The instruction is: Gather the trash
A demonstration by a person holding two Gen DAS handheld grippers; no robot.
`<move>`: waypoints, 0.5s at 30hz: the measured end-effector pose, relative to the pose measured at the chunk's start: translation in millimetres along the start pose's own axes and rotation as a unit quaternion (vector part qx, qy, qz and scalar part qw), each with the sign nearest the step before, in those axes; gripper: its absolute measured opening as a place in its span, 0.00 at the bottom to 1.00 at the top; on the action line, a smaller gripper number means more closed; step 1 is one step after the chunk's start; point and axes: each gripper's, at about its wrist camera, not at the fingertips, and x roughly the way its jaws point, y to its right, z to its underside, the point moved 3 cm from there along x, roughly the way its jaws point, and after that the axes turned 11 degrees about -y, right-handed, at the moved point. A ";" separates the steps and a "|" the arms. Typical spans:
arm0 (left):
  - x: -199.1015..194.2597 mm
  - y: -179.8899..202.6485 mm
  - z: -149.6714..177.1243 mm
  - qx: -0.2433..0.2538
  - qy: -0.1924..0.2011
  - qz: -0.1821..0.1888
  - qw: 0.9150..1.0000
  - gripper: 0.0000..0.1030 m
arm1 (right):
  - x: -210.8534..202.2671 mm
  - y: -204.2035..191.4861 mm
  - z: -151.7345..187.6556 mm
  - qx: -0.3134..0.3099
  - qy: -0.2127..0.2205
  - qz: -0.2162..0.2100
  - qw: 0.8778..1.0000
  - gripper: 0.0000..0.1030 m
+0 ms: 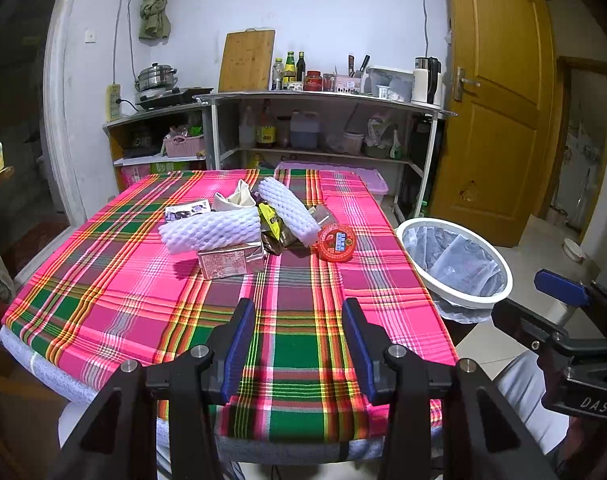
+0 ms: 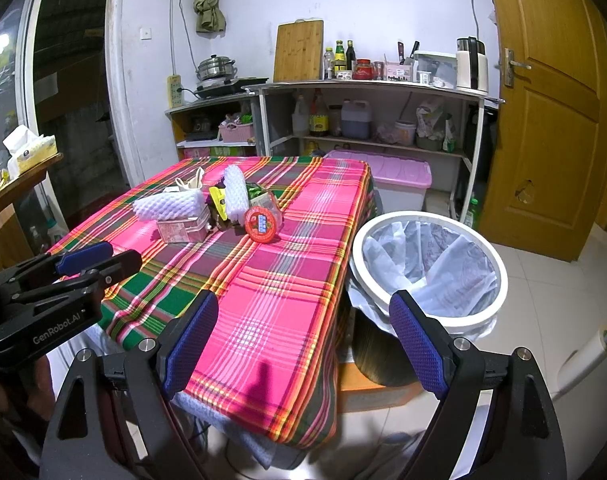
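Note:
A pile of trash lies mid-table on the pink plaid cloth [image 1: 143, 280]: two white foam nets [image 1: 209, 230] [image 2: 171, 204], a flattened silver carton [image 1: 231, 262] [image 2: 183, 230], a yellow wrapper [image 1: 271, 218], and a round red lid [image 1: 335, 242] [image 2: 262, 225]. A white-rimmed bin with a clear liner [image 1: 455, 264] [image 2: 427, 268] stands on the floor beside the table's right edge. My left gripper [image 1: 299, 312] hovers open over the near edge of the table, well short of the pile. My right gripper [image 2: 303, 304] is open too, above the table's corner near the bin. Both hold nothing.
Metal shelves with bottles, a kettle [image 2: 471, 64] and a cutting board [image 1: 247, 60] line the back wall. A pink storage box [image 2: 395, 180] sits behind the table. A wooden door [image 2: 551, 120] is on the right. A tissue box [image 2: 27, 148] rests on a side table at left.

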 end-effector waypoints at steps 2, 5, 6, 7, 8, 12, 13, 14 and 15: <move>-0.6 0.4 0.1 0.000 0.000 0.000 1.000 0.43 | -0.2 0.1 0.0 0.000 0.000 0.000 1.000 0.85; -0.1 0.2 -0.1 0.000 0.000 -0.001 1.000 0.43 | -0.3 0.0 -0.4 0.000 0.000 0.000 1.000 0.85; 0.0 -0.2 -0.1 0.000 0.000 0.000 1.000 0.43 | -0.3 0.0 -0.2 0.000 0.000 0.001 1.000 0.85; 0.0 -0.2 -0.1 -0.001 0.000 0.000 1.000 0.43 | -0.3 -0.1 -0.3 0.000 0.000 0.001 1.000 0.85; -0.2 0.2 -0.1 0.000 0.000 0.000 1.000 0.43 | 0.0 0.4 0.5 0.000 0.000 0.001 1.000 0.85; -0.4 0.1 0.0 0.000 0.000 0.000 1.000 0.43 | -0.5 -0.1 -0.8 0.000 -0.001 0.000 1.000 0.85; -0.4 0.1 0.0 0.000 0.000 -0.001 1.000 0.43 | -0.2 0.3 -0.4 0.000 -0.001 0.001 1.000 0.85; -0.8 0.8 0.0 0.000 0.000 -0.001 1.000 0.43 | 0.0 0.5 0.0 0.000 -0.001 0.001 1.000 0.85; -1.1 1.5 0.0 0.000 0.000 0.000 1.000 0.43 | -0.6 0.0 -0.6 0.000 -0.001 0.001 1.000 0.85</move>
